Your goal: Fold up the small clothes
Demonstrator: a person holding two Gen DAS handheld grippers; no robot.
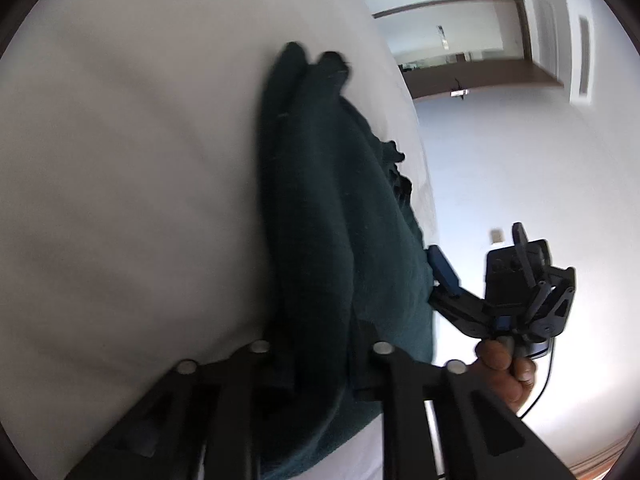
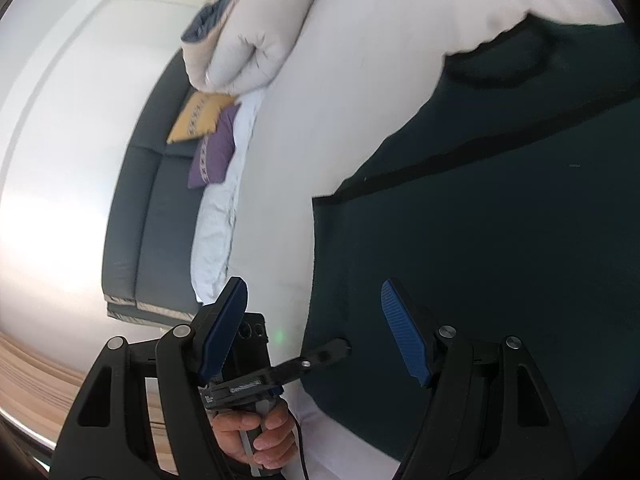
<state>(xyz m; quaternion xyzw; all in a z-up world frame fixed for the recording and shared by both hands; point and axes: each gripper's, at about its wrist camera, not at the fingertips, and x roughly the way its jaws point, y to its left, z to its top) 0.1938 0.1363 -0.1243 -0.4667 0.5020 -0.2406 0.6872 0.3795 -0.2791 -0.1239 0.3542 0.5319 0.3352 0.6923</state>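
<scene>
A dark green garment (image 1: 332, 216) lies on a white bed (image 1: 132, 168). In the left wrist view it runs down between my left gripper's (image 1: 320, 356) fingers, which are covered by the cloth and shut on it. My right gripper (image 1: 434, 276) shows there at the garment's right edge, one blue pad (image 1: 444, 270) visible. In the right wrist view my right gripper (image 2: 316, 328) is open, blue pads (image 2: 404, 336) spread wide, hovering at the garment's (image 2: 500, 240) hem edge. My left gripper (image 2: 340, 348) shows there too, pinching the garment's edge, held by a hand (image 2: 256, 436).
White bed cover (image 2: 360, 80) fills the background. A dark headboard (image 2: 160, 220) with a yellow cushion (image 2: 200, 116) and a purple cushion (image 2: 216, 152) stands at the left, with a white pillow (image 2: 248, 52) above. A wall and doorway (image 1: 472, 40) show beyond the bed.
</scene>
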